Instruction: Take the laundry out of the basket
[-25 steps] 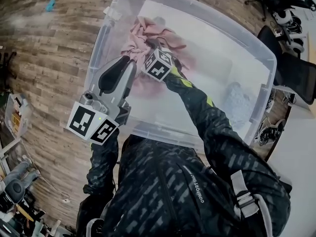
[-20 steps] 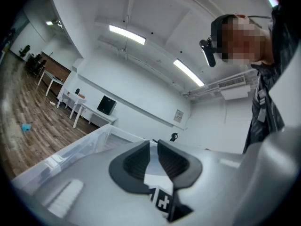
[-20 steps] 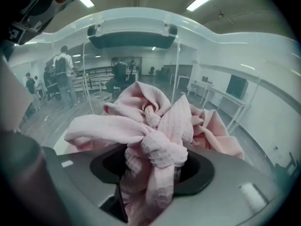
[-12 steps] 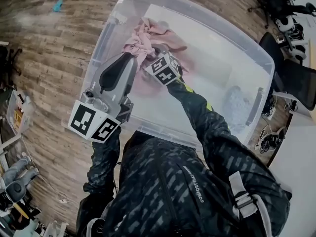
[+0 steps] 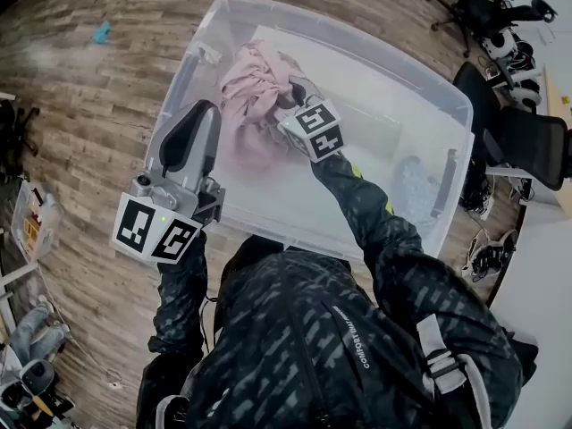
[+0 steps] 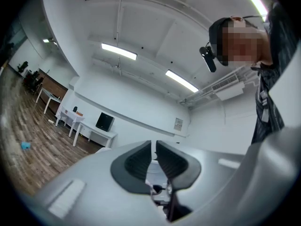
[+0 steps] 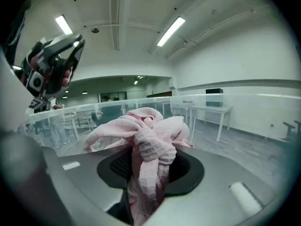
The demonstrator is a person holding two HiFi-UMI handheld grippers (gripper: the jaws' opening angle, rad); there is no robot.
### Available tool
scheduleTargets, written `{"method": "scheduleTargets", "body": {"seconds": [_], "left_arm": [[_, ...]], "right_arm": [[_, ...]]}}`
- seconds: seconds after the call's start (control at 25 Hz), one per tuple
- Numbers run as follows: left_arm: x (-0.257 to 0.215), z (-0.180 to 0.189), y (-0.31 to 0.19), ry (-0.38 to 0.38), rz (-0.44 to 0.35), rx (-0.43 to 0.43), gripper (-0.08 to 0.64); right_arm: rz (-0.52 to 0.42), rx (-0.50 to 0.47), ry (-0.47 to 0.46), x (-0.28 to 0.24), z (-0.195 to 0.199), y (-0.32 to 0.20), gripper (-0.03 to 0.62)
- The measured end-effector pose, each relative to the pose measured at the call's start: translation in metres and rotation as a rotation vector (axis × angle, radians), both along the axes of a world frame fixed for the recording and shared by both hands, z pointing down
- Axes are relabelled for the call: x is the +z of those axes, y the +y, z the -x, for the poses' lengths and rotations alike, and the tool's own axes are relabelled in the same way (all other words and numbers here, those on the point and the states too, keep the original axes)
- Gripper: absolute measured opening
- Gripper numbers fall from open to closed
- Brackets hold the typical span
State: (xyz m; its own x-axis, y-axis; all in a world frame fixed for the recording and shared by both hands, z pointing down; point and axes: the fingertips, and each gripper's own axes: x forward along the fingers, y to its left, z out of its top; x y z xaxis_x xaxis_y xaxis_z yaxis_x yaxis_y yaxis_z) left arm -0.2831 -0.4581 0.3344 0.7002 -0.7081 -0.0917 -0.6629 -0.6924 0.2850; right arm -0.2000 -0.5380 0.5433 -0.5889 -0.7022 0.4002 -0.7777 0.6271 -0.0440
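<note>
The clear basket fills the upper head view, the pink laundry bunched at its upper left — soft, light, floppy, probably best pinched at a thick knot. The right gripper, arm stretched in, clamps such a bunch; the left gripper hovers at the left rim, jaws together, empty.

and we're in an open office or lab space here: wood-plank floor, black office chairs parked at the edge, white desks along a white wall, a dark monitor on one, long strip lights across the ceiling.
</note>
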Motion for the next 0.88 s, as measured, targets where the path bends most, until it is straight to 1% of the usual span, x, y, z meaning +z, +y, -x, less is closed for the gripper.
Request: {"method": "scheduleTargets", "body": {"seconds": [0.12,0.24,0.36,0.48,0.68,0.88], "left_arm": [[-0.004,0.016,0.001,-0.003,-0.003,-0.020,0.038],[-0.011,0.027,0.001,-0.005,-0.018,-0.043,0.037],[-0.012,0.023,0.005,-0.013,-0.023,-0.055,0.037],[-0.012,0.020,0.005,-0.012,-0.017,-0.052,0.037],[-0.015,0.012,0.003,-0.010,-0.012,-0.018,0.037],[-0.024,-0.005,0.017,-0.020,-0.021,0.011,0.037]], "right_arm": [[-0.033,0.023,-0.034,-0.030,-0.007,0.005,0.152],[-0.094,0.041,-0.071,-0.064,-0.018,0.009,0.150],[-0.154,0.059,-0.118,-0.097,-0.037,0.018,0.150],[-0.194,0.073,-0.167,-0.129,-0.047,0.025,0.150],[-0.252,0.103,-0.248,-0.182,-0.063,0.033,0.152],[-0.340,0.128,-0.291,-0.237,-0.085,0.059,0.152]]}}
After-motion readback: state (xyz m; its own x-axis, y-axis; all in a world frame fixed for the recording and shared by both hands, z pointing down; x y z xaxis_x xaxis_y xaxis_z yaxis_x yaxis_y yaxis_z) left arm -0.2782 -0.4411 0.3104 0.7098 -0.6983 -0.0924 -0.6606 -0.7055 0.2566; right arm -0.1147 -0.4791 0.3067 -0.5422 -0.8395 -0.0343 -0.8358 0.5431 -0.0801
